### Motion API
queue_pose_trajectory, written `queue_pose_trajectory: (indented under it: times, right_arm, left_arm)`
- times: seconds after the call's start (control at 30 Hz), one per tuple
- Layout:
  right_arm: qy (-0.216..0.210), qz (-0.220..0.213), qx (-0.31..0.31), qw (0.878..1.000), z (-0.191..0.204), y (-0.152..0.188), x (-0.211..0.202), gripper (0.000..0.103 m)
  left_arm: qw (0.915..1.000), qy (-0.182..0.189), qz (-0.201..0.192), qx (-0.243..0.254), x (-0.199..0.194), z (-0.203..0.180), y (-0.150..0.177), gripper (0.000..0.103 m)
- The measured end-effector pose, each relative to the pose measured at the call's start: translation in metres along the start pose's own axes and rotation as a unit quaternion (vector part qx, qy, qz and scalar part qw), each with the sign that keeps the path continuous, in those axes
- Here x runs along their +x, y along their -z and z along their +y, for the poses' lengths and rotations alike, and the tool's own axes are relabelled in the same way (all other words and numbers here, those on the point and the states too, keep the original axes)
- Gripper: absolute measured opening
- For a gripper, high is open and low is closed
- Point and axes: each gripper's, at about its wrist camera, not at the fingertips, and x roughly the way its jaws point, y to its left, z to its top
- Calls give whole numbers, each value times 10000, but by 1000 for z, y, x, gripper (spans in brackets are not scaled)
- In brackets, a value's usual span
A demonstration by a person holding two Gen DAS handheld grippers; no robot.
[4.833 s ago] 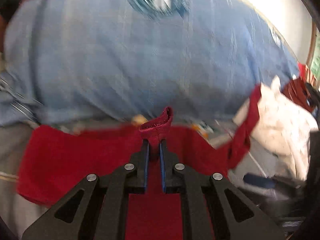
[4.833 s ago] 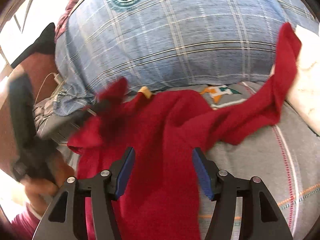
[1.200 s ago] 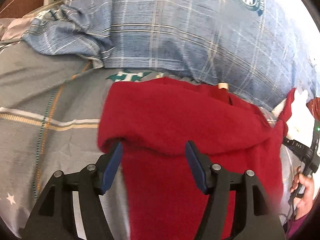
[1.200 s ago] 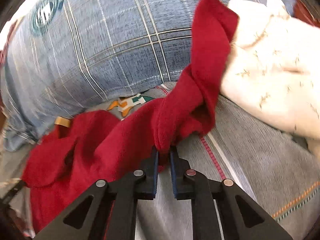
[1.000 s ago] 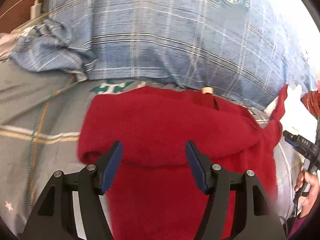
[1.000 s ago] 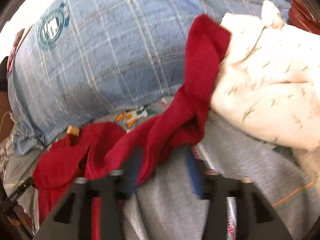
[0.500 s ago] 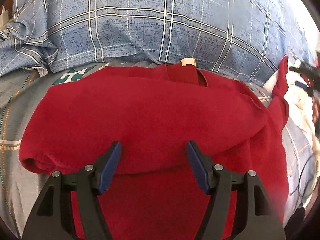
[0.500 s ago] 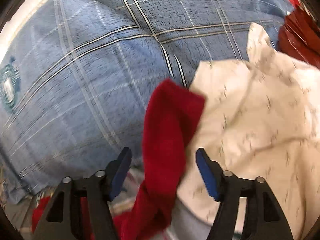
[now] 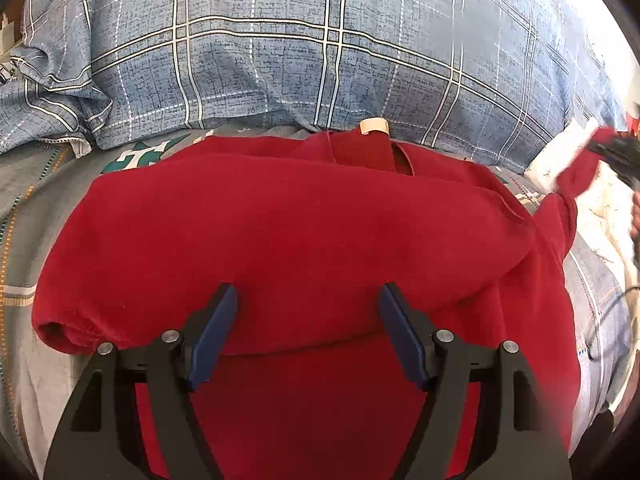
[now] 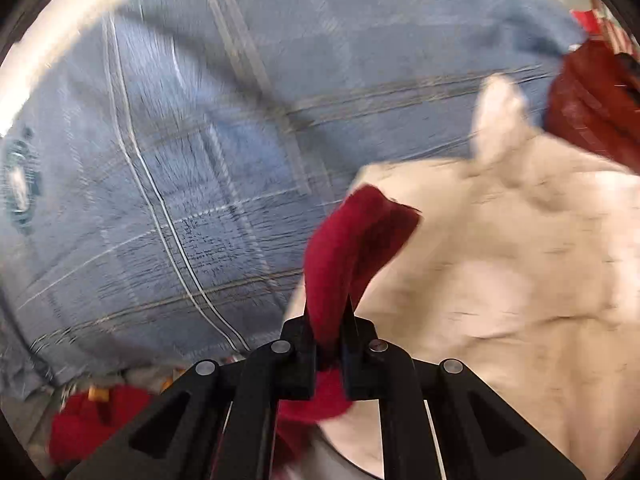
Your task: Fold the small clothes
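Left of the red garment (image 9: 304, 240), bare bed sheet (image 9: 36, 216) leaves room. The garment lies on the bed against the blue plaid pillow (image 9: 320, 48), one sleeve already folded across. The left tool (image 9: 308, 300) hovers above it, spread wide and holding nothing. The right tool (image 10: 327, 322), open half a second ago, now pinches the other sleeve (image 10: 352, 236), readying the second fold; the cream cloth (image 10: 520, 280) crowds that side.

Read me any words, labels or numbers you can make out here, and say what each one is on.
Nothing can be read for certain.
Grey bedsheet: large green and white block letters, half hidden under the red garment; unreadable.
Garment's beige neck tag: no print visible.
Blue plaid pillow: round emblem, too blurred to read.
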Motion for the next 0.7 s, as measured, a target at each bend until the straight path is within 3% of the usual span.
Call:
queue_pose_trajectory:
  times: [0.07,0.17,0.2,0.3,0.37,0.43,0.53,0.7]
  right_arm:
    - [208,-2,52,9998,-31,11,-18,16]
    - [1399,302,229,9894,-89,30,-26,21]
    - [1455,444,441,9874,-111,38,-32,22]
    - [1197,383,963,9874,-136,45,-50,38]
    - [1195,180,1028,9873,-134,41,-61,63]
    - [919,-28,1251,9879,-129,34,-71,72]
    - [527,33,1421,9884,-117,25,-64,72]
    - [-286,827,1924,9774,-98,31,-28,72]
  left_arm:
    - [10000,-25,-15,-6,0,-1,0,73]
    - [10000,-56,-19,-45,0,-2,1,73]
    - [10000,-72,-9,-42,0,-2,0,73]
    - [9999,-107,14,-37,0,-3,0,73]
    - [9999,-134,18,-41,0,-4,0,73]
    - [9999,-159,24,-14,1,-4,0,73]
    - [9999,-160,27,25,2,-4,1,73]
    - [9999,-144,33,43,2,-3,2,73]
